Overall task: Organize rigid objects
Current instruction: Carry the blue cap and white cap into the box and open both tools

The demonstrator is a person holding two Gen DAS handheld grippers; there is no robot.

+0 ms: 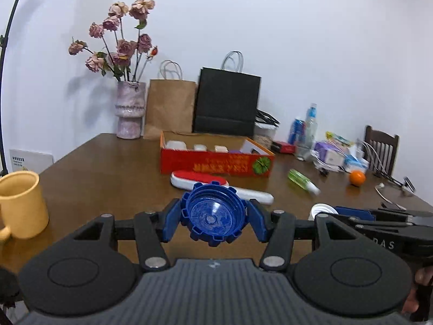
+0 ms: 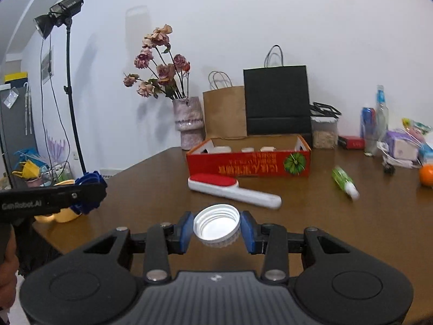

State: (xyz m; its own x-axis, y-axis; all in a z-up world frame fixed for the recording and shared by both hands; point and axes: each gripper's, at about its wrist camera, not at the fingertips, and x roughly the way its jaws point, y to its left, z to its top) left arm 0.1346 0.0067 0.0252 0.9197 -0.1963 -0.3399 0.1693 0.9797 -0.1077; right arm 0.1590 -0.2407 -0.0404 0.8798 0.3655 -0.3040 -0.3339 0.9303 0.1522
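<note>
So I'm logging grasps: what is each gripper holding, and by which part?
Left gripper clamps the blue notched plastic cap across its outer rim. Right gripper clamps the white threaded plastic cap by its side wall.

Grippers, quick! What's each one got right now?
Left gripper: closed on the blue cap.
Right gripper: closed on the white cap.

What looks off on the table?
The green bottle lies toppled on the table, right of the red box. The lint brush lies loose before the box. Nothing spilled or broken.
</note>
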